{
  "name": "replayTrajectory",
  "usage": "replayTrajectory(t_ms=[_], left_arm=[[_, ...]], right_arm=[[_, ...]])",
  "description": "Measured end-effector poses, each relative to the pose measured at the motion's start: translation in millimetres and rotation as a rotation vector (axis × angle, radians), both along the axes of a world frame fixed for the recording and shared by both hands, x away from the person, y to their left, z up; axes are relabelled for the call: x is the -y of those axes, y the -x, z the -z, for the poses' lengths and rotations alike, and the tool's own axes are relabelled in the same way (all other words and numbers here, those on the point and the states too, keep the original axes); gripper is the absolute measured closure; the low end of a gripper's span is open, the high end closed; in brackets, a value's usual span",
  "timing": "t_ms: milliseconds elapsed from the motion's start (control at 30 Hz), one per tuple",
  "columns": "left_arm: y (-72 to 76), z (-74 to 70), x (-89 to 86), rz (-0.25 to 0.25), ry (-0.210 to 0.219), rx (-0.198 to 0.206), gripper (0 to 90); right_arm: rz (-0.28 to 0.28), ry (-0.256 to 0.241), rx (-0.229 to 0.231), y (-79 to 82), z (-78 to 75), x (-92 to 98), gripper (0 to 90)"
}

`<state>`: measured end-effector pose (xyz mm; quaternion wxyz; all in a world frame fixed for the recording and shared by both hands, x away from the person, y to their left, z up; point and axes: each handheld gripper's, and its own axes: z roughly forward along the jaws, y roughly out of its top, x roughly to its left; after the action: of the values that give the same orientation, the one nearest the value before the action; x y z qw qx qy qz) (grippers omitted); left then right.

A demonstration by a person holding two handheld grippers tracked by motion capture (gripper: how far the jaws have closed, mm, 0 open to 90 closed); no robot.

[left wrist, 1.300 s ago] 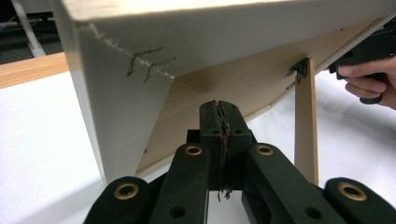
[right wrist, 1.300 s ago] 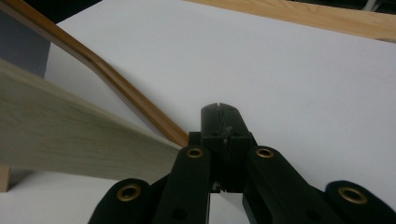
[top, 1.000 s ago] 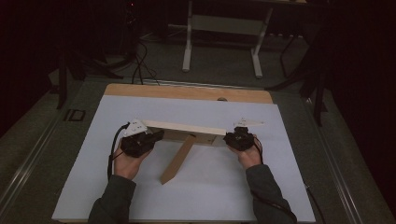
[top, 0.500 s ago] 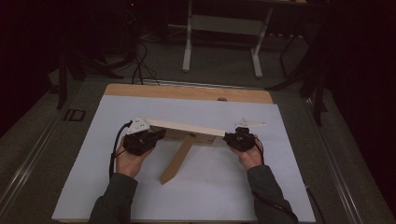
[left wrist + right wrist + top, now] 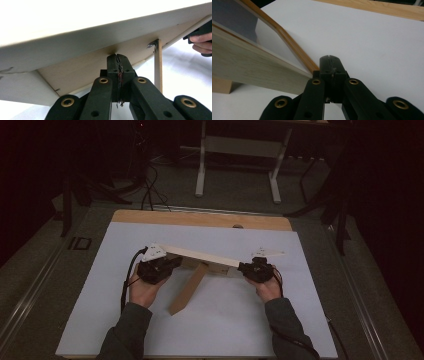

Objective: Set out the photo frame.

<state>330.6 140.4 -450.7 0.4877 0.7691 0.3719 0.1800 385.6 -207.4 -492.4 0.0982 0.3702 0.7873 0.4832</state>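
Note:
A long pale wooden board (image 5: 200, 255) spans between my two grippers above the white sheet (image 5: 215, 330), its left end higher than its right. A brown wooden strip (image 5: 187, 290) slants down from under it toward me. My left gripper (image 5: 170, 263) sits at the board's left end. In the left gripper view its jaws are pressed together, and the gripper (image 5: 117, 57) touches the underside of the board (image 5: 87, 32). My right gripper (image 5: 245, 268) is at the right end. It stands shut (image 5: 329, 58), with the corner of the board (image 5: 249, 67) against its left side.
A bare wooden strip of table (image 5: 200, 219) runs behind the sheet. Beyond it are dark floor, cables and a desk frame (image 5: 235, 145). A thin upright strip (image 5: 158, 67) hangs under the board. The person's other hand (image 5: 201, 46) is at the far end.
The board's left end has risen a little with the left gripper, so it tilts more. The right gripper has barely moved.

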Motion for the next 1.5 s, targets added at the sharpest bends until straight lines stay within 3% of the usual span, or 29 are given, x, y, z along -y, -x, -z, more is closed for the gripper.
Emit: replayTrajectory(t_ms=[1033, 1500], left_arm=[[-9.1, -8.1, 11.4, -0.021, -0.033, 0.012, 90.0], [-7.6, -14.1, 21.5, 0.000, -0.056, 0.028, 90.0]], right_arm=[[-0.062, 0.004, 0.022, 11.4, -2.8, -7.1, 90.0], [-0.081, -0.009, 0.023, 17.1, -0.8, -9.4, 90.0]])
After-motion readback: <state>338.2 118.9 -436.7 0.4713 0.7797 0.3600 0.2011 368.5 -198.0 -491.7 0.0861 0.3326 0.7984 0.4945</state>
